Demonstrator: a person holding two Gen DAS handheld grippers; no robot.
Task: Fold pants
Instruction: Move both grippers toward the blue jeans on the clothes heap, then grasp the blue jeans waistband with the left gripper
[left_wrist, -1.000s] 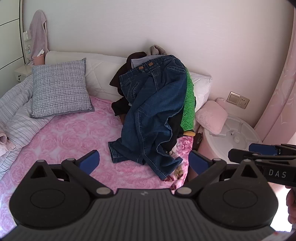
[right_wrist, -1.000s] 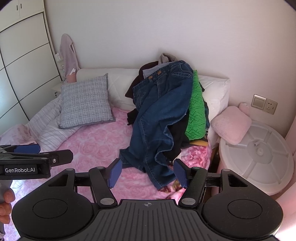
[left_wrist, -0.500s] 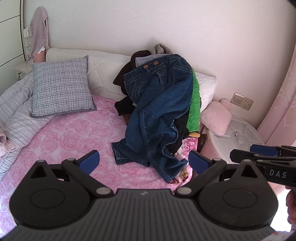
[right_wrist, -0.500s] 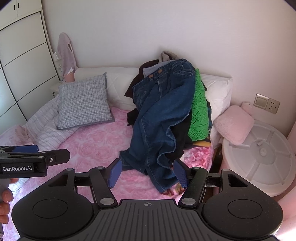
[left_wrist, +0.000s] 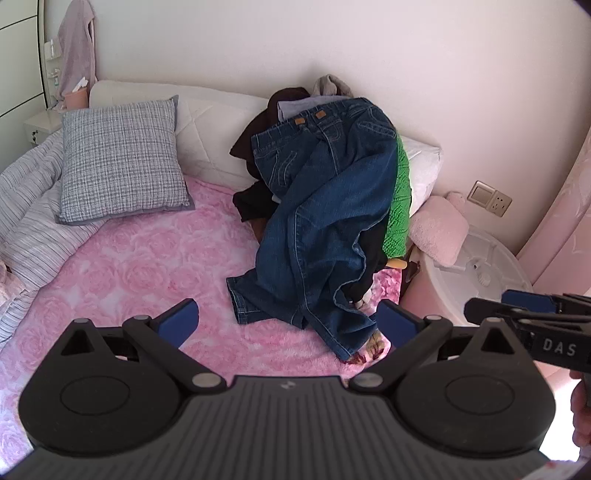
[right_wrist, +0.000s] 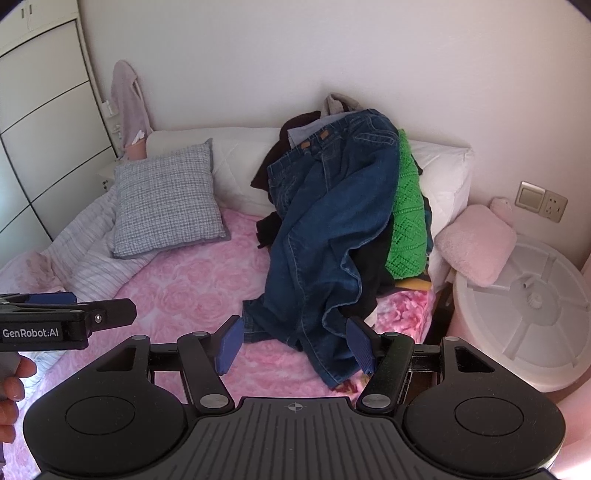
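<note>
The jeans (left_wrist: 325, 221) lie ahead of both my tools, draped down a heap of clothes (left_wrist: 397, 206) stacked against the white headboard cushion (left_wrist: 207, 125) at the far right of the bed (left_wrist: 155, 266). Their long axis runs away from me: waistband up at the top of the heap, legs trailing down toward me, the two cuffs spilling onto the pink rose cover. My left gripper (left_wrist: 288, 325) has its jaws spread wide and empty, and the cuffs sit just beyond the gap between them, a little to the right of centre. My right gripper (right_wrist: 295, 345) is also spread, nothing between the pads; from its camera the nearer leg hangs straight in front, the cuff just past its right finger. I judge the right one slightly nearer the lower cuff and the left better placed for the cuff lying further left. Both need to come forward and down to reach the hems.
</note>
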